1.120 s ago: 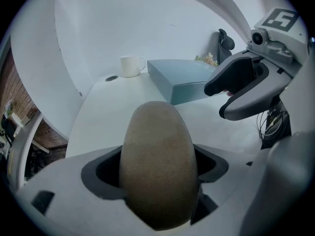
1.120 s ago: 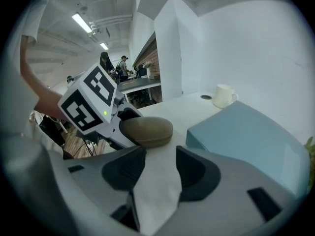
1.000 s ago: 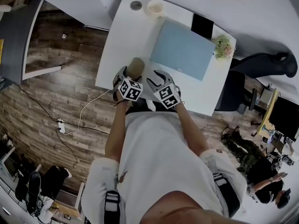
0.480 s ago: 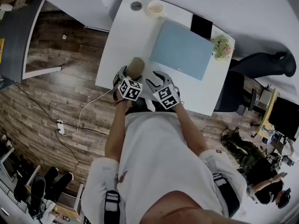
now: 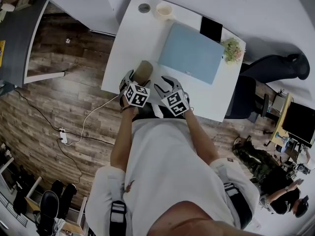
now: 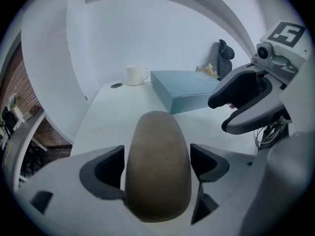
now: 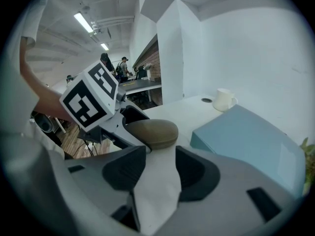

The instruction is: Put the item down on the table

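Observation:
A brown oblong case (image 5: 143, 70) lies on the white table (image 5: 129, 38) near its front left edge. My left gripper (image 5: 139, 79) straddles the case (image 6: 157, 166), one jaw on each side. The jaws are opening, and a thin gap shows beside the right pad. Just to its right, my right gripper (image 5: 166, 83) hovers low over the table. In the right gripper view, my right gripper (image 7: 160, 168) stands open with only bare tabletop between its jaws. The case (image 7: 150, 133) lies just ahead of them.
A flat blue box (image 5: 191, 53) fills the table's middle. At the far edge stand a white mug (image 5: 164, 9), a small round disc (image 5: 143, 7), a black slab (image 5: 211, 28) and a small plant (image 5: 233, 49). A dark chair (image 5: 252, 95) is at the right.
Both grippers and the case stay where they were. Only the head view has shifted slightly.

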Motion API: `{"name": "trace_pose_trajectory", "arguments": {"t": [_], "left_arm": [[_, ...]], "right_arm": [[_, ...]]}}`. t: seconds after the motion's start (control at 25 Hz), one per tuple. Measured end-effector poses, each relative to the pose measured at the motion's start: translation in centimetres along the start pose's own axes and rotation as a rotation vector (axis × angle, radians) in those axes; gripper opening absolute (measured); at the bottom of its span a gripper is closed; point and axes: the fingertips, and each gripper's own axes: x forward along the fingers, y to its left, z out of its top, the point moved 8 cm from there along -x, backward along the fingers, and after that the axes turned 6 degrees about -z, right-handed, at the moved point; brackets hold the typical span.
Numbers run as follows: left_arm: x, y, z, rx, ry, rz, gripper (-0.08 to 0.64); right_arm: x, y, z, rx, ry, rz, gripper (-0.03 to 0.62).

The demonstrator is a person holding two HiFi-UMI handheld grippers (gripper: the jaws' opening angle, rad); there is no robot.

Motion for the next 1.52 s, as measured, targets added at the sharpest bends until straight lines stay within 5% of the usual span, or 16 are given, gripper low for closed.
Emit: {"name": "trace_pose_trajectory", "arguments": {"t": [0.28,0.68,1.04,1.52], "left_arm": [[-2.5,0.0,0.5,-0.014,-0.102,-0.018,0.426],[-9.0,0.6,3.1,0.0,-0.394,0.006,0.382],[-15.1,-0.9,7.0,0.08,-0.596,0.118,0.362],[-22.2,-7.5,10.2,0.138,-0.748,0.32,0.319]], "right_arm": [[-0.7,0.8,0.5,0.051,-0.031,-0.023,0.192],[-4.2,0.8,3.3,0.084,-0.159,-0.171,0.222],[-9.0,0.0,7.3,0.061,-0.336,-0.249,0.252],[-17.1,-0.8,9.9,0.001,-0.572,-0.206,0.253]]}}
